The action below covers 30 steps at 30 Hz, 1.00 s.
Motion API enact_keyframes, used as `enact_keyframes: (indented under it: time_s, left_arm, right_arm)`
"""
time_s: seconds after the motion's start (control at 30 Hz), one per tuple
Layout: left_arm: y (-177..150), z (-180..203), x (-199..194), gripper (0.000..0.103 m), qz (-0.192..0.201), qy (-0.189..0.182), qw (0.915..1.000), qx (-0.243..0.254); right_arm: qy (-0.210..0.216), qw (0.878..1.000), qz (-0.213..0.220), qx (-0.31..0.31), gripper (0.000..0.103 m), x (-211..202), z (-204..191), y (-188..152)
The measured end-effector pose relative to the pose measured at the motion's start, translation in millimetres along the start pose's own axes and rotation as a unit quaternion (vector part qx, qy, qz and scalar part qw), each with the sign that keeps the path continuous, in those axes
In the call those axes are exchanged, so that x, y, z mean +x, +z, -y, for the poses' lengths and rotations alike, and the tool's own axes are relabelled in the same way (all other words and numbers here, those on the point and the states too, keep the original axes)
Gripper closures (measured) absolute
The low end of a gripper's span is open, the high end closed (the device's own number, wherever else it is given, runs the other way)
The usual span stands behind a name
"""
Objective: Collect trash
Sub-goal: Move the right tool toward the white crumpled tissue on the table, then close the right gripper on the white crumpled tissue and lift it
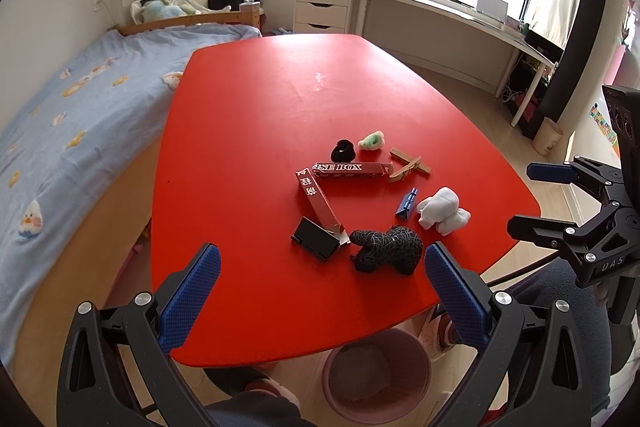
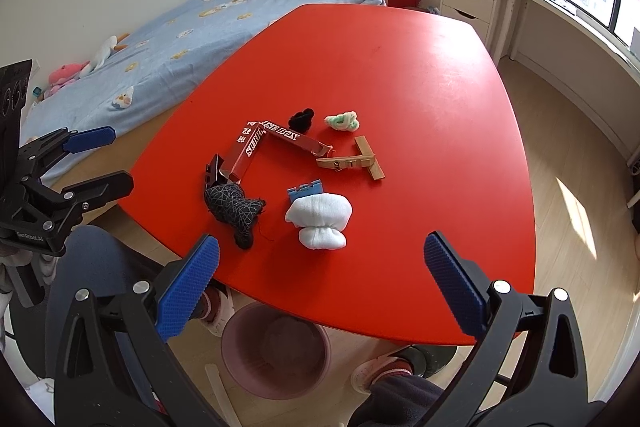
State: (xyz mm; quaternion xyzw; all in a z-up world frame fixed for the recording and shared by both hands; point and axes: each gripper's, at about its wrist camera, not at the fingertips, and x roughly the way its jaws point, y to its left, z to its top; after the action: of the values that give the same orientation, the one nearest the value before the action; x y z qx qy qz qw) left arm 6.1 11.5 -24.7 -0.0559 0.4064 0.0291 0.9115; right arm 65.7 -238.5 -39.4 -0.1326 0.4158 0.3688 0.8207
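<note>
Hovering over the near edge of the red bench, my left fingers stand wide apart with nothing between them, and my right fingers are spread just as wide and hold nothing. On the bench the clutter sits in one loose group. A black webbed sock lies nearest my left hand, touching a small black stand on its left. From that stand a long red carton runs away from me, and a second carton marked BOX meets its far end at a corner. Beyond the corner sit a black ball of cloth and a green-and-white bundle, near each other but apart. Crossed wooden pieces lie just beside the second carton's right end. A blue clip lies just beside a rolled white sock; whether they touch I cannot tell. Under the bench's near edge, on the floor, stands a pink bin, its mouth facing up.
</note>
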Motion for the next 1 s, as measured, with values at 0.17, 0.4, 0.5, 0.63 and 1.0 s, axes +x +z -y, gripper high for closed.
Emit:
enact_keyframes:
  time_s: [0.17,0.4,0.5,0.63,1.0]
  left_arm:
    - [2.2,-5.2,10.2,0.005,-0.011,-0.004,0.9995,0.029]
    - [8.1,-15.2,34.6,0.005,-0.049,-0.027,0.9966,0.06]
    - [9.0,-16.1,46.9,0.005,-0.068,-0.039,0.9937,0.08]
    - [7.1,-16.6,62.9,0.005,-0.09,-0.052,0.9883,0.111]
    - [6.9,-22.0,100.1,0.006,-0.122,-0.087,0.9758,0.159]
  right_arm:
    - [0.0,1.0,-0.015,-0.013,0.003,5.9,4.6,6.0]
    - [0.012,0.999,-0.045,-0.029,0.003,24.5,11.9,12.8]
    - [0.018,0.997,-0.06,-0.036,0.003,34.9,14.5,15.6]
    - [0.026,0.996,-0.075,-0.045,0.003,46.2,14.9,17.2]
    - [0.038,0.992,-0.101,-0.058,0.003,69.8,12.7,17.7]
